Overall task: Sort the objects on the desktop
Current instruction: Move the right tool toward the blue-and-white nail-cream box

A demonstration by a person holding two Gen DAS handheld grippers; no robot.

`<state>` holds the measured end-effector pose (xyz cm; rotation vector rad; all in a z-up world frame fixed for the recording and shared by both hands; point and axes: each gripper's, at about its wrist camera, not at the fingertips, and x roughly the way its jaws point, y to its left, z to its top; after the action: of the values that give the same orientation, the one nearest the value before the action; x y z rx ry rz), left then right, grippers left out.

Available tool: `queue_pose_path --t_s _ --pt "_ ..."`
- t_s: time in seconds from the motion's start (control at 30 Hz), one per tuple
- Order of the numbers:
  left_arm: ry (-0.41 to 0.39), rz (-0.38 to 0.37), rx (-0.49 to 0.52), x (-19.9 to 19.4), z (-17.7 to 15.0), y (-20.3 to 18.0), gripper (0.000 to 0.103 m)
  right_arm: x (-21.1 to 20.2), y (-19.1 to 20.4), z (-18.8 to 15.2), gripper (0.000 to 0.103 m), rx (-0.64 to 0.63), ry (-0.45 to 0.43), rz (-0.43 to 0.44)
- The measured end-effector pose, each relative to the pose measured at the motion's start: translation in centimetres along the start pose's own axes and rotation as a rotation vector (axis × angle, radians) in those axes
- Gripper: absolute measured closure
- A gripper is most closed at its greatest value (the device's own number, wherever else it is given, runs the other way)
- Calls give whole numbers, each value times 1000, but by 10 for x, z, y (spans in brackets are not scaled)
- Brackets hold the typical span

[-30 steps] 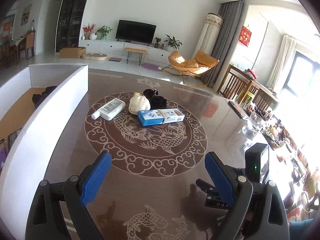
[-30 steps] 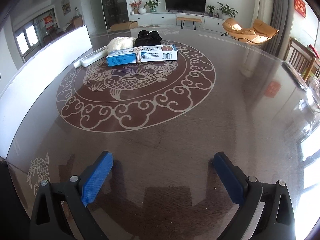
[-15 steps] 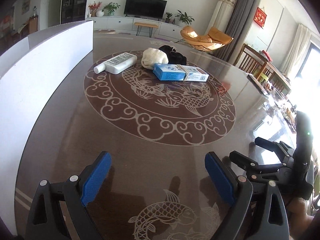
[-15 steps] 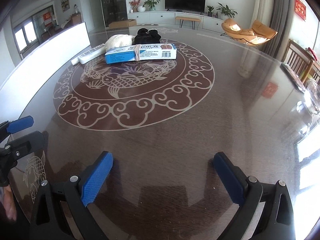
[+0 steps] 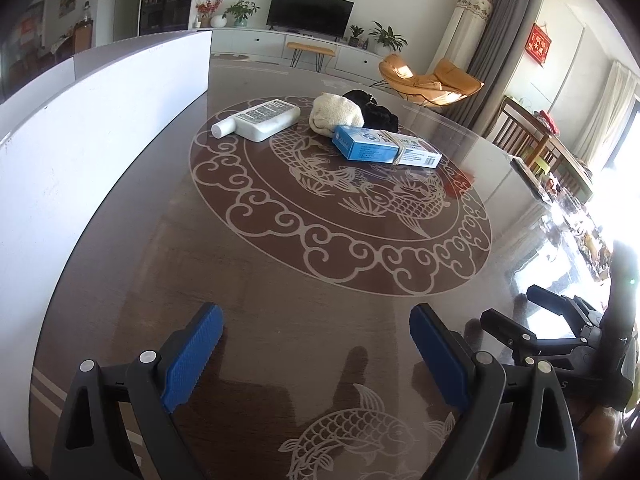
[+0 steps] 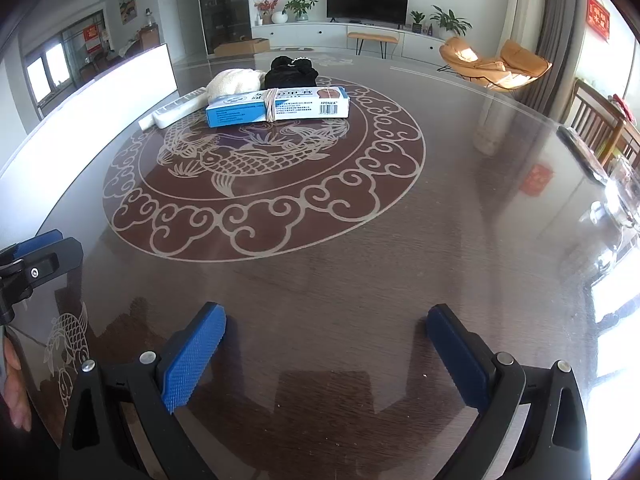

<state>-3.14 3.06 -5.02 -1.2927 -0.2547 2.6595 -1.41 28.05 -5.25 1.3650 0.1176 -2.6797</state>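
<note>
At the bottom of the left wrist view, the left tool [image 5: 316, 338] is hovering low over the dark table [image 5: 280, 280], its blue-padded fingers [image 5: 192, 354] standing wide apart and gripping nothing, with an etched fish showing on the tabletop just below them. At the bottom of the right wrist view, the right tool [image 6: 326, 342] is likewise spreading its blue pads well apart over bare wood, holding nothing; the same tool is appearing as a black frame at the lower right edge of the left view. Above the tools, in mid-frame, a large circular carp-and-cloud pattern [image 6: 264, 164] is filling the table's centre. On the pattern's upper part, a blue-and-white box [image 6: 278, 106] bound with a rubber band is lying flat. Just above it, and appearing to touch it, a cream cloth bundle [image 6: 236, 82] is sitting beside a black cloth bundle [image 6: 290, 72]. To their left, a white bottle [image 5: 260, 118] is lying on its side, cap pointing left. Along the left of both frames, a tall white panel [image 5: 92, 128] is standing at the table's edge. In the upper background, a television [image 6: 367, 0] is hanging above a low white cabinet, with an orange lounge chair [image 6: 496, 64] at the upper right.
</note>
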Motion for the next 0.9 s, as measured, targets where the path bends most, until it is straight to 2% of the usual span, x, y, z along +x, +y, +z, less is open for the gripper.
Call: queue_pose_path --t_s 0.17,0.37,0.63,0.73,0.9 --pt "-7 23 3 0 0 1 8 0 0 0 2 0 0 -1" --pt "22 68 1 8 -1 3 8 0 0 0 2 0 0 0" --pt "27 136 58 12 -4 -3 8 -1 -2 0 2 7 -3 7" --pt "13 190 24 7 -5 7 8 -1 -1 0 2 8 -3 7" --pt "-13 195 -95 1 -3 33 8 -1 -1 0 2 3 1 -3"
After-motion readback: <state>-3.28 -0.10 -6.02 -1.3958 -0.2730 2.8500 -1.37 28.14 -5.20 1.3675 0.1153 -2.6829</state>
